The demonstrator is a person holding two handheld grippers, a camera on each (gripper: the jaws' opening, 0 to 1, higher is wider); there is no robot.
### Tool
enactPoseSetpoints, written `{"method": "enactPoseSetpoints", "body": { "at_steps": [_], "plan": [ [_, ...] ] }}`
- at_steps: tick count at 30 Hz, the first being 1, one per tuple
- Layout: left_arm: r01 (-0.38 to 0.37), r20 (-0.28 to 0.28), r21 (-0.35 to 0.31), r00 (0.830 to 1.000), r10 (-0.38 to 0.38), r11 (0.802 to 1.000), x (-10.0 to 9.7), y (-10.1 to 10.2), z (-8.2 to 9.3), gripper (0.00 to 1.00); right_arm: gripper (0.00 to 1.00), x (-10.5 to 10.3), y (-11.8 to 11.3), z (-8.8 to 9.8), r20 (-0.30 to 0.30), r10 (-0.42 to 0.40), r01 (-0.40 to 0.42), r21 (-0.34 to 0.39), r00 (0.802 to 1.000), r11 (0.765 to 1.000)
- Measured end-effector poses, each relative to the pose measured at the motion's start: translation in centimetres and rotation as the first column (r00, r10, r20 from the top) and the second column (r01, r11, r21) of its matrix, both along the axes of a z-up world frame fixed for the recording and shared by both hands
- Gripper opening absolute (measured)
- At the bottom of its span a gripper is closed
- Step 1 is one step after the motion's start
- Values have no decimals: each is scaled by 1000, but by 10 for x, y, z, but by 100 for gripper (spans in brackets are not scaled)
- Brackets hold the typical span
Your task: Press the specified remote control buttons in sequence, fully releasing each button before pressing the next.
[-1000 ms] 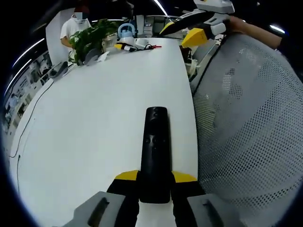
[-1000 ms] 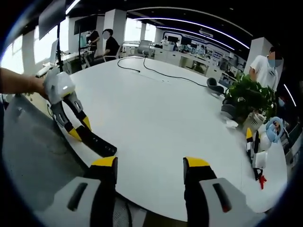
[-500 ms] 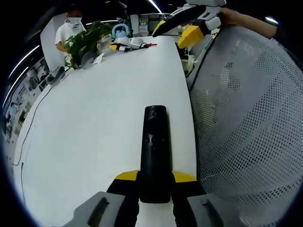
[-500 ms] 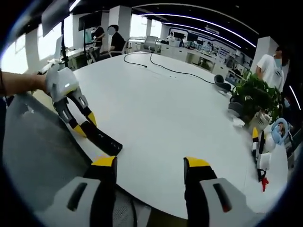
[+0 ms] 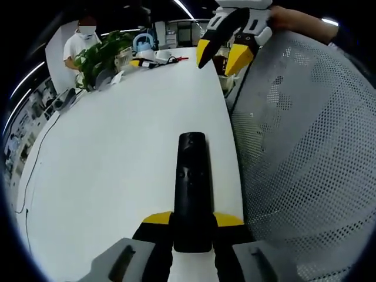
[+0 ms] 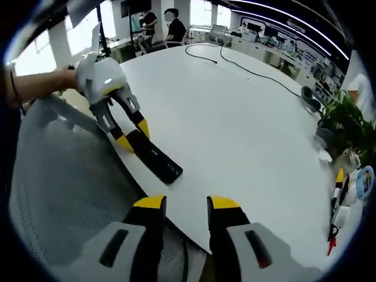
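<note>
Black remote [image 5: 191,188] clamped at its near end between left gripper [image 5: 192,220] jaws, lying on white table [image 5: 106,153] near the edge. Right gripper [image 6: 185,204] above that edge, beyond the remote's far end, jaws narrowly apart, holding nothing.

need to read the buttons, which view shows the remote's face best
The left gripper view: the remote runs straight up the middle, held between that gripper's jaws, button face toward the camera. The right gripper view shows the remote smaller and slanted, clamped in the left gripper.
</note>
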State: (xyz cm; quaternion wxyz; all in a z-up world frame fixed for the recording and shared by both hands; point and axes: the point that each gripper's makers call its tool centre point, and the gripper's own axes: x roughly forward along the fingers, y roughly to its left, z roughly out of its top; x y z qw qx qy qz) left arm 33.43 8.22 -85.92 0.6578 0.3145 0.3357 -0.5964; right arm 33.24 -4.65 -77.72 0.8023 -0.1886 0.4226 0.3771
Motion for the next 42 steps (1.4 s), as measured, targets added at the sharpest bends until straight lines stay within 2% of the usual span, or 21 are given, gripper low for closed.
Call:
{"method": "enactPoseSetpoints", "body": {
  "at_steps": [6, 12, 15, 17, 21, 23, 24, 25, 29, 42],
  "plan": [
    [28, 4, -27, 1000, -28, 999, -3, -1, 0, 25, 19, 4, 24, -13, -37, 62, -62, 19, 997, 998],
    [51, -3, -30, 999, -51, 998, -6, -3, 0, 25, 12, 6, 34, -30, -80, 92, -92, 14, 992, 996],
    [48, -6, -31, 999, -48, 998, -6, -3, 0, 25, 9, 7, 35, -37, -101, 90, -89, 18, 991, 996],
    [46, -8, -31, 999, -46, 998, -6, -3, 1, 25, 1, 10, 36, -40, -104, 69, -65, 38, 992, 997],
    [46, -6, -31, 999, -47, 998, -6, -3, 0, 25, 0, 14, 41, -40, -132, 51, -41, 73, 990, 996],
    [47, -6, -30, 999, -47, 998, -7, -3, 0, 25, 0, 15, 41, -44, -139, 56, -49, 58, 989, 997],
    [47, -7, -30, 999, -47, 998, -6, -3, 0, 25, 0, 14, 39, -48, -148, 60, -56, 27, 987, 998],
    [47, -6, -30, 999, -47, 998, -6, -3, 0, 25, 0, 13, 37, -54, -166, 66, -67, -1, 984, 998],
    [46, -6, -31, 999, -46, 998, -6, -3, 0, 25, 0, 4, 37, -72, -225, 100, -112, -38, 969, 993],
    [45, -7, -29, 999, -45, 999, -6, -3, 0, 25, 0, 2, 41, -74, -210, 127, -144, -70, 970, 987]
  ]
}}
